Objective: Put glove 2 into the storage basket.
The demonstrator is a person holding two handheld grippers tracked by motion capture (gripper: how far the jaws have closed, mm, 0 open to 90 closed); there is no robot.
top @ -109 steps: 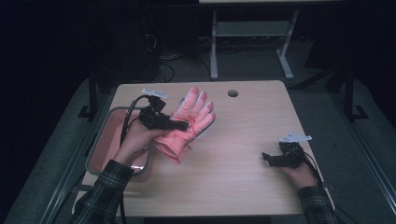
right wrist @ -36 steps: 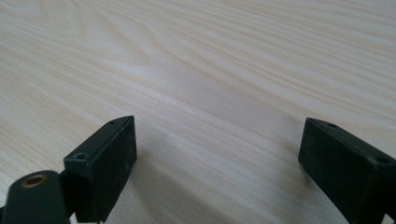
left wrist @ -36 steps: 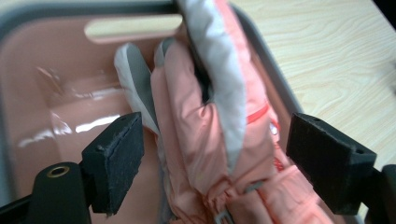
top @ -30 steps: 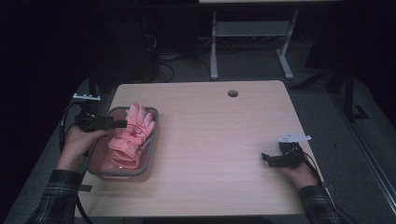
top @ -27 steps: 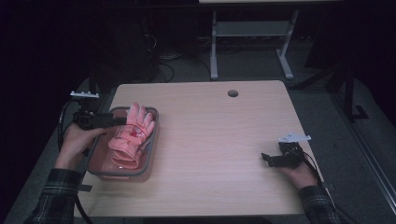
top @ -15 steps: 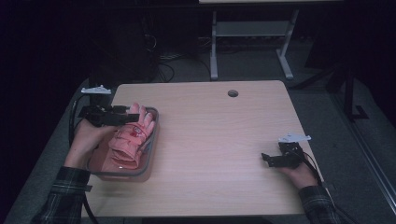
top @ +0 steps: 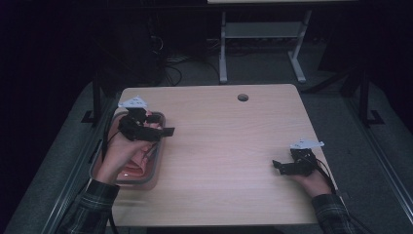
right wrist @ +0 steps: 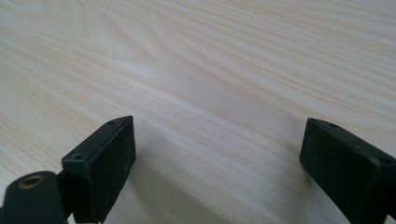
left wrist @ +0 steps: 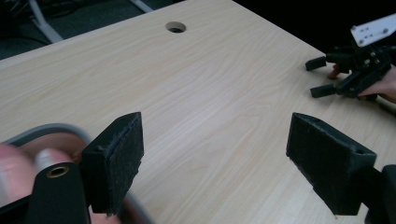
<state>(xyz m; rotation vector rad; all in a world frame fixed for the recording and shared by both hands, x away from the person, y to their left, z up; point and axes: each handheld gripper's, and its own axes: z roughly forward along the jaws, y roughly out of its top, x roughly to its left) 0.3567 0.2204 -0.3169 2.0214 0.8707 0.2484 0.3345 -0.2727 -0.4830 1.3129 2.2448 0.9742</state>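
High view, left edge: the grey tray sits at the table's left edge, with the pink glove lying inside it, mostly hidden under the person's left hand.
Glove's long axis: cannot be told, too little of it shows.
Left gripper: hangs over the tray's far inner corner, jaws wide apart and holding nothing, pointing rightward across the bare table.
Glove relative to left gripper: below and behind the jaws, toward the person; in the left gripper view the tray rim and a blur of pink sit beside the left gripper's left pad.
Key relation: the glove is in the tray and free of the jaws, so any coming move by this hand looks like a pull away rather than a grasp.
Nearer hand: the left by far.
Right gripper: rests low near the table's right edge, well apart from the tray, jaws spread and empty; the right gripper view shows the right gripper above plain wood.
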